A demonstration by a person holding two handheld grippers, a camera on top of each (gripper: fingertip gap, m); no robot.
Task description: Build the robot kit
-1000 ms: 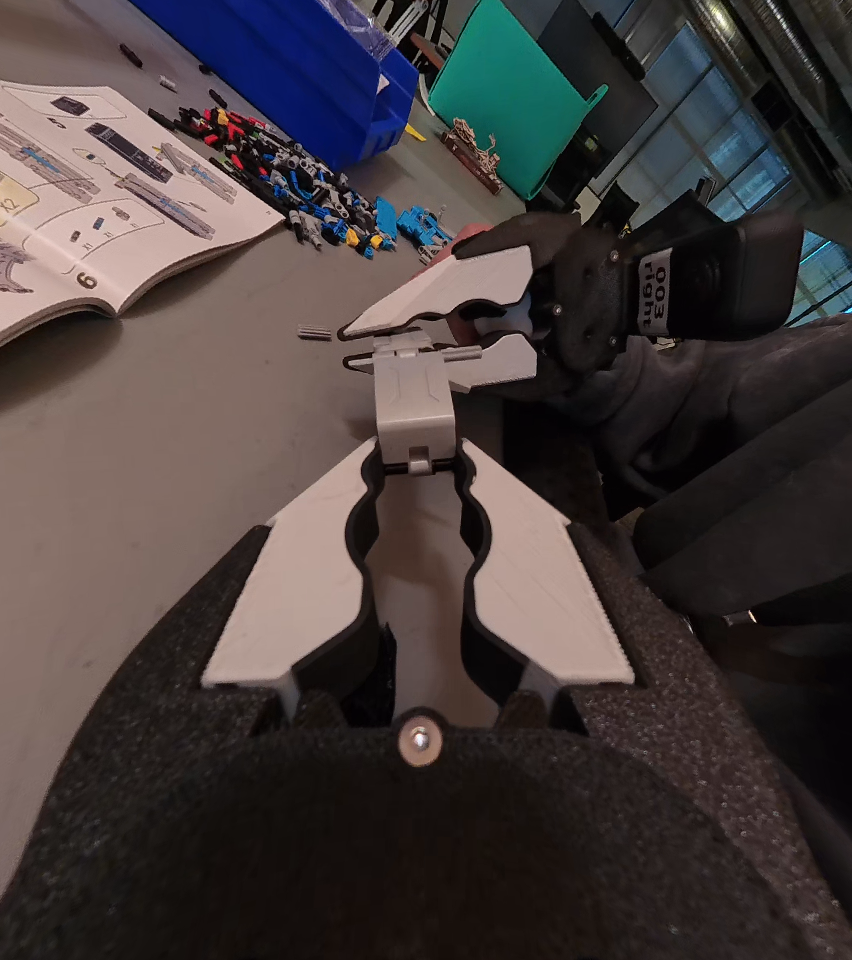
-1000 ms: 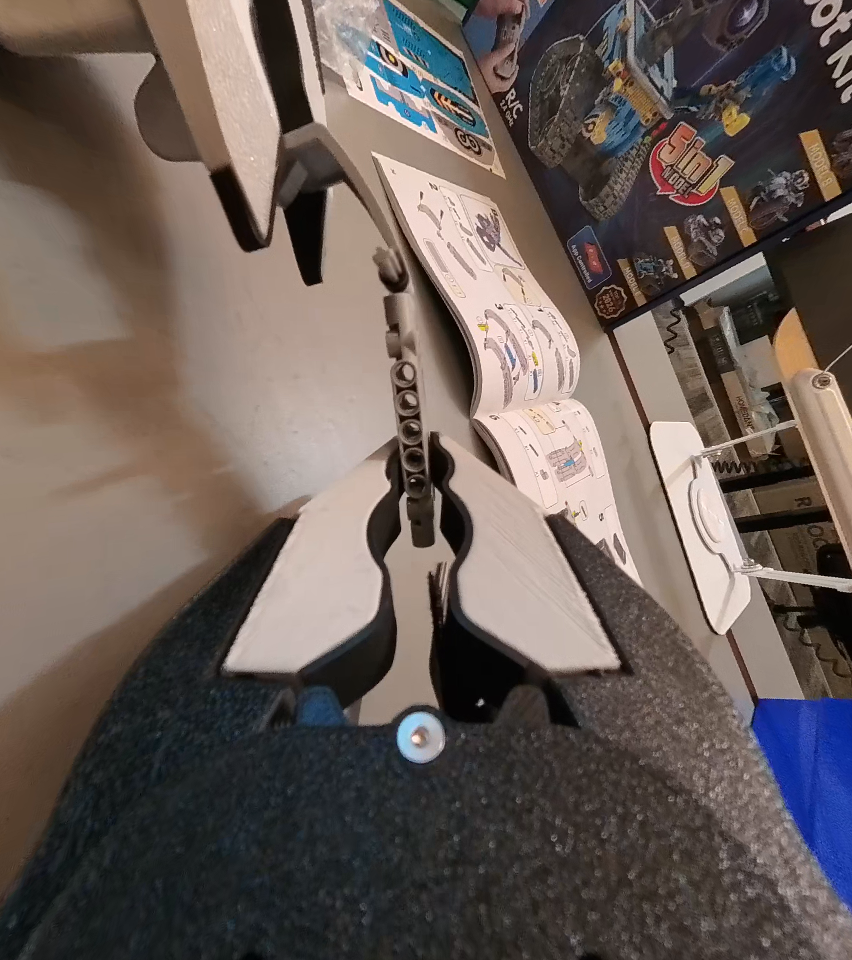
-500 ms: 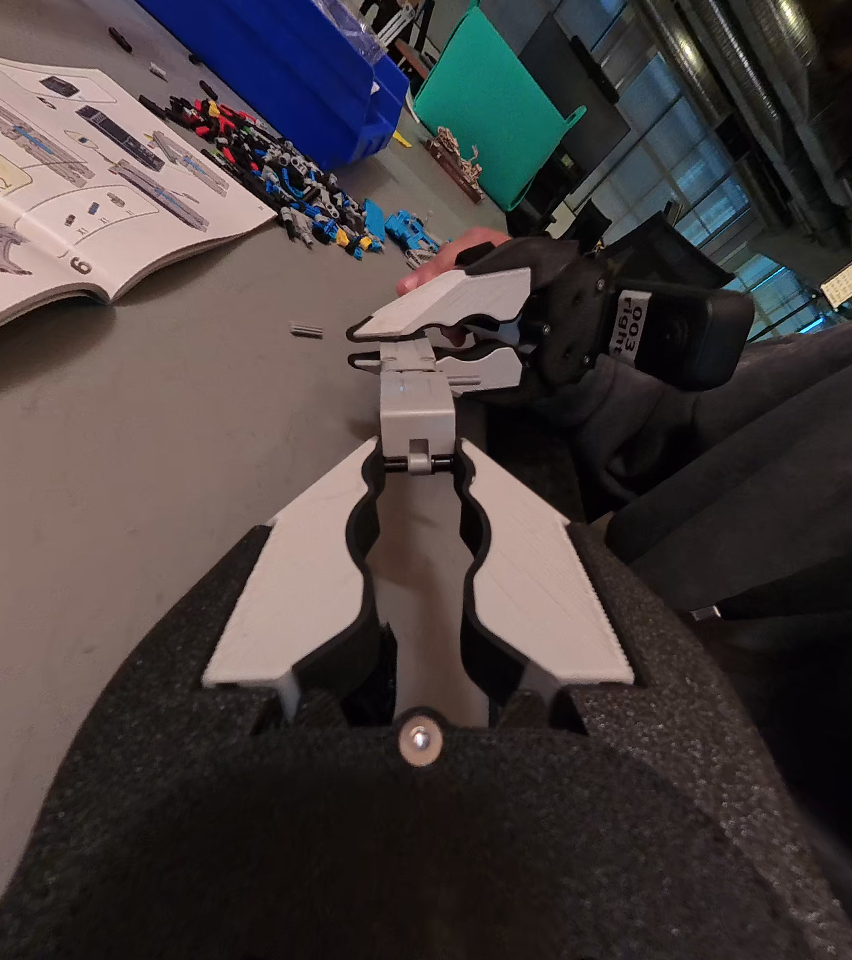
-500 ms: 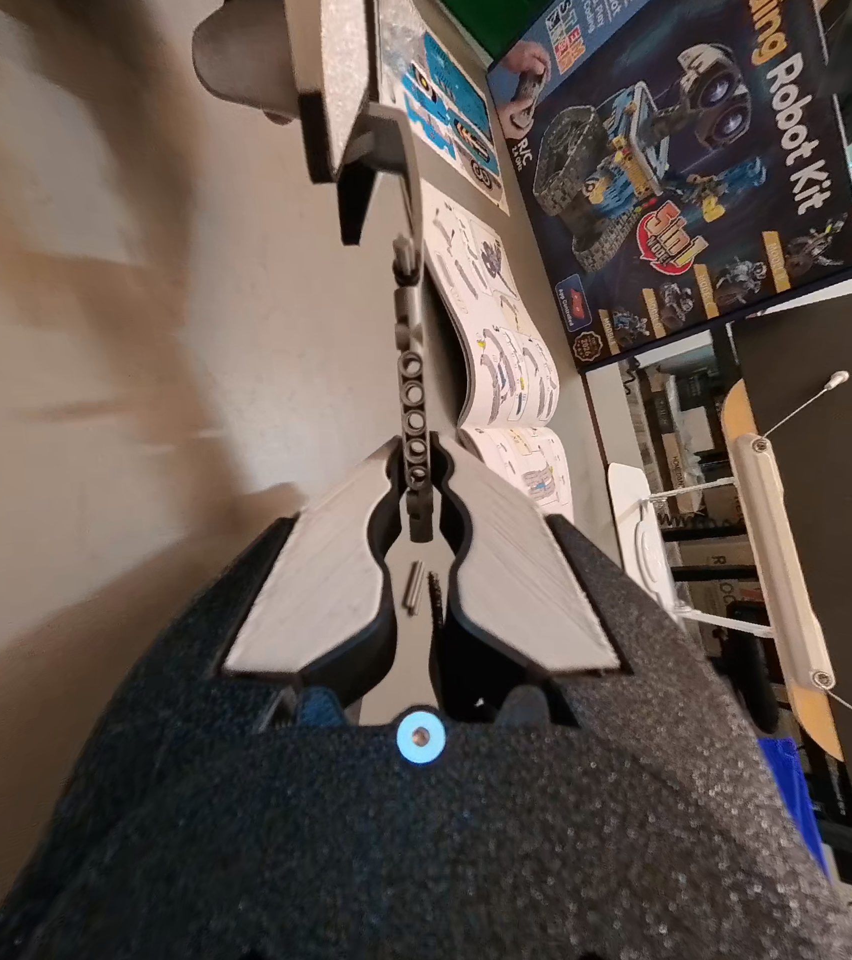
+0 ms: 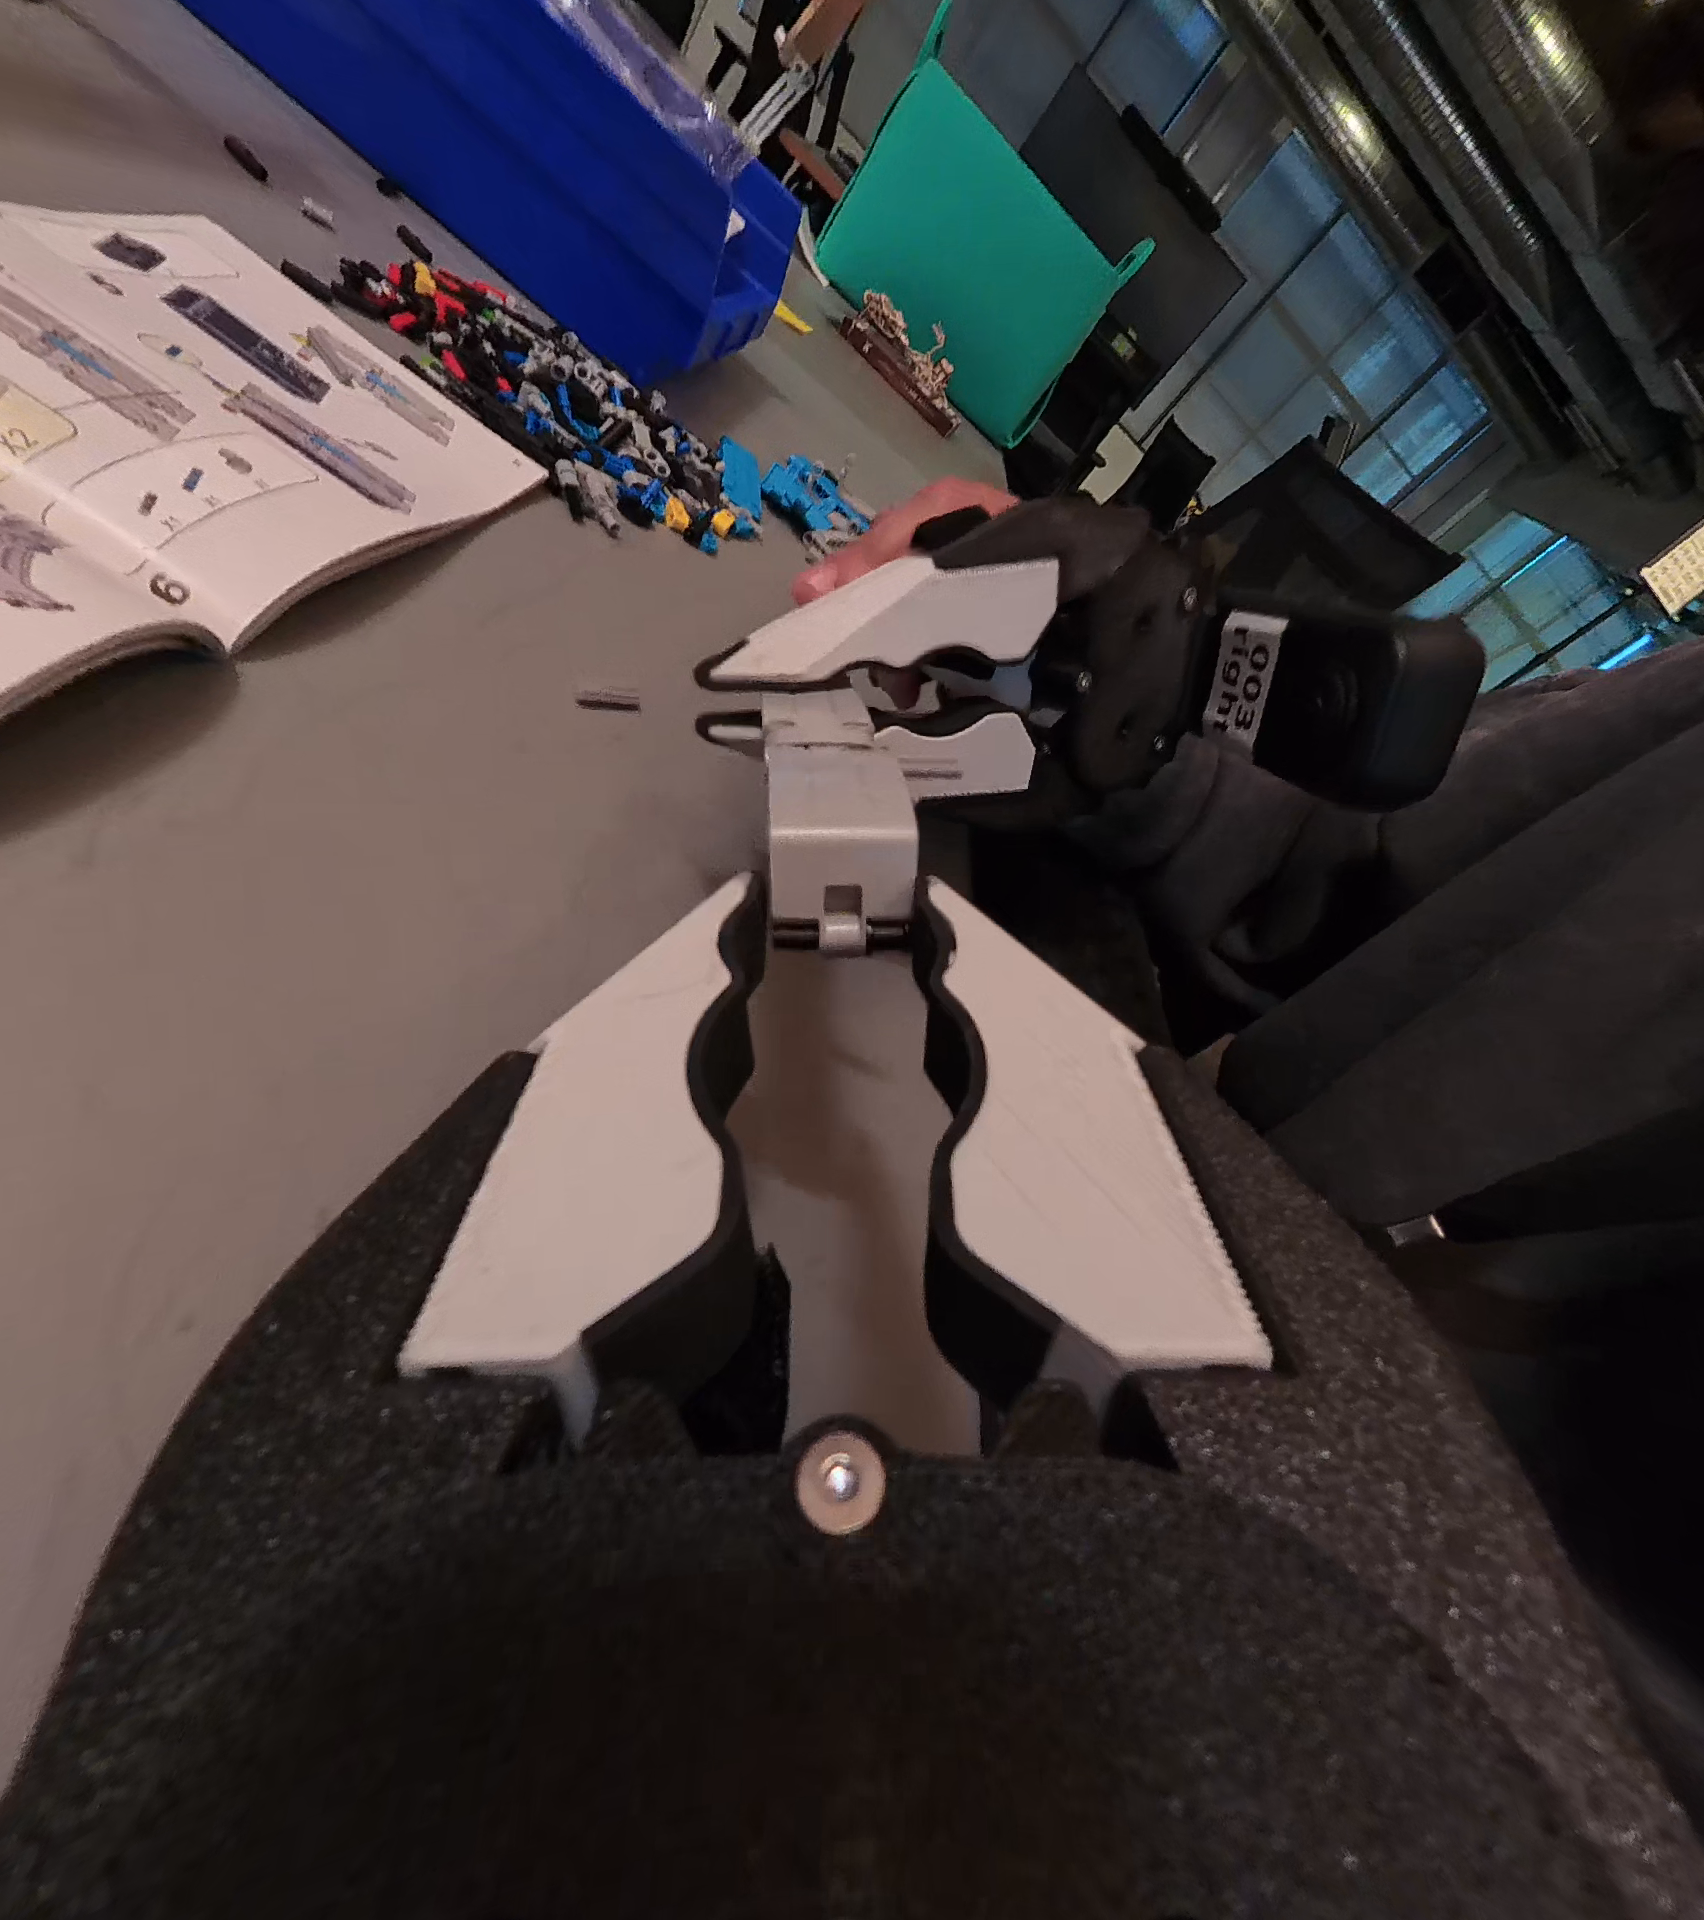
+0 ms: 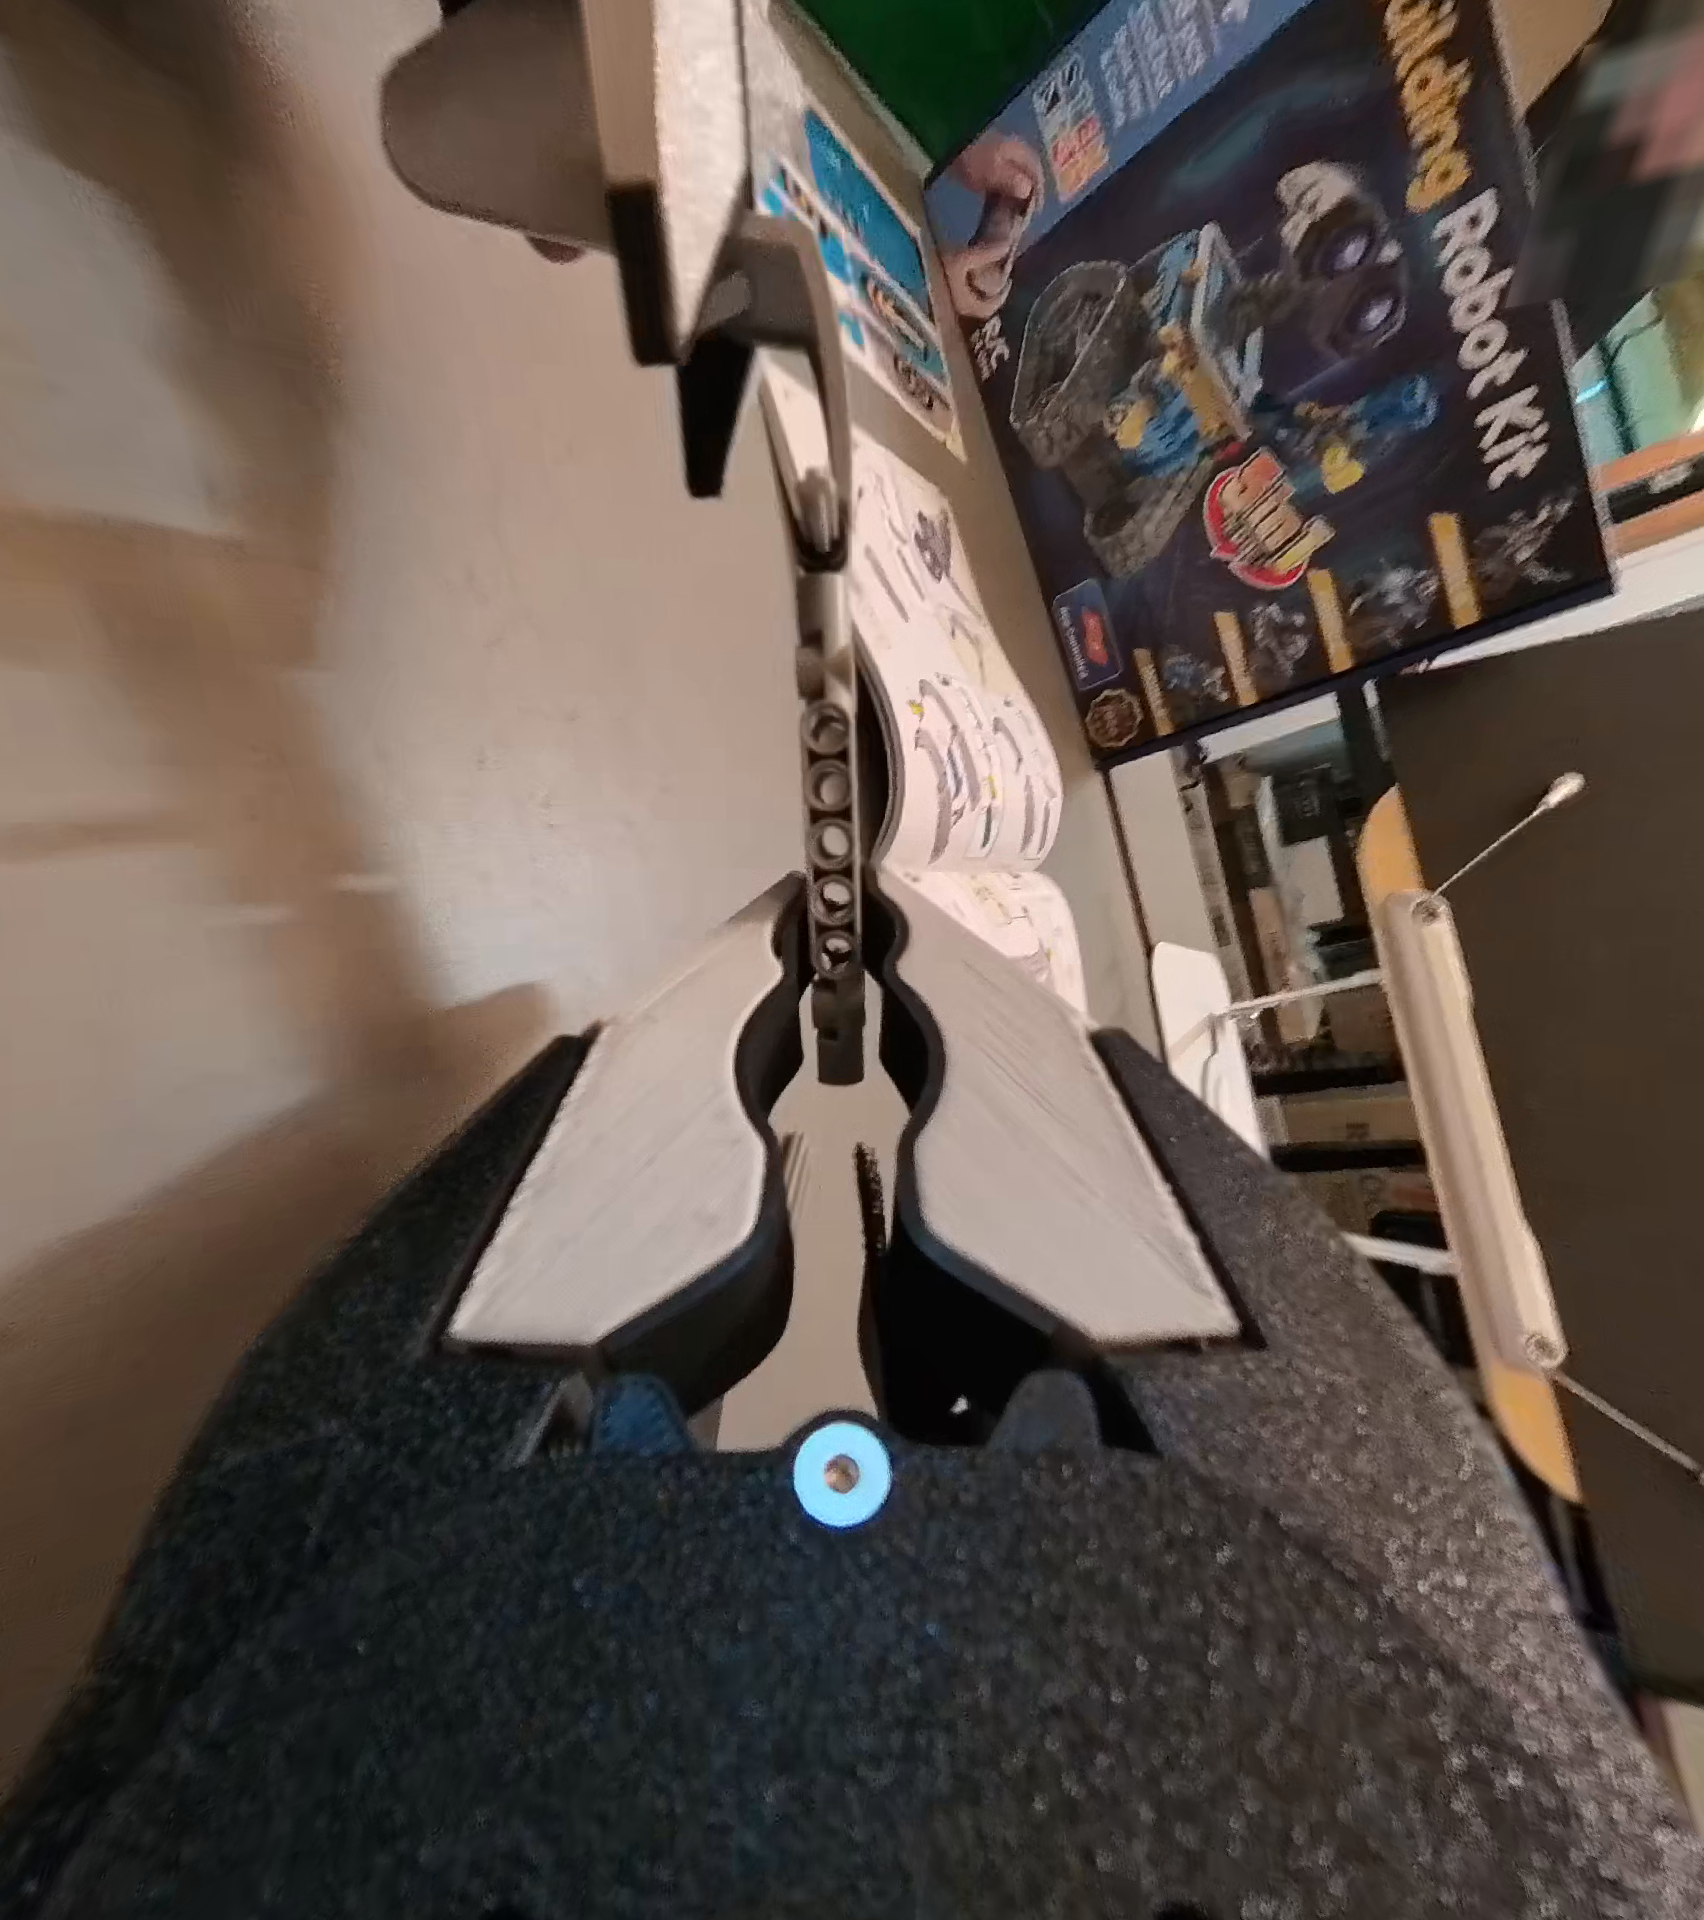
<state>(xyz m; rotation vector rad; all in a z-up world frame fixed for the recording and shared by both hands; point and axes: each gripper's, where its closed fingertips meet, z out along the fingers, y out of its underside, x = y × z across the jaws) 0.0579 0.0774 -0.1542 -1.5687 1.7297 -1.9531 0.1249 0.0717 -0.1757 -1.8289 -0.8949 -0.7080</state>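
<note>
Left tongs (image 5: 837, 914): closed on the near end of a light grey panel piece (image 5: 837, 821), held off the desk (image 5: 256, 935) and pointing away from the camera. The piece's far end reaches in between the fingers of the right tongs (image 5: 713, 691), which lie level and across it.

Right tongs, own view: nearly closed, clamped edge-on on a dark grey beam with a row of holes (image 6: 832, 831). The beam's far tip meets the curved end of the grey piece. Touching, as far as the blur allows; whether they are locked together cannot be told.

Around them: small grey pin (image 5: 609, 698) lying loose on the desk just beside the right tongs. Farther off, an open instruction booklet (image 5: 152, 416), a heap of small coloured parts (image 5: 567, 395) and a blue bin (image 5: 536, 135). A kit box (image 6: 1274, 364) stands behind the booklet.

Against half a second earlier: both grips are unchanged. In the right wrist view the left tongs have swung towards centre, so beam and grey piece stand more nearly in line.
</note>
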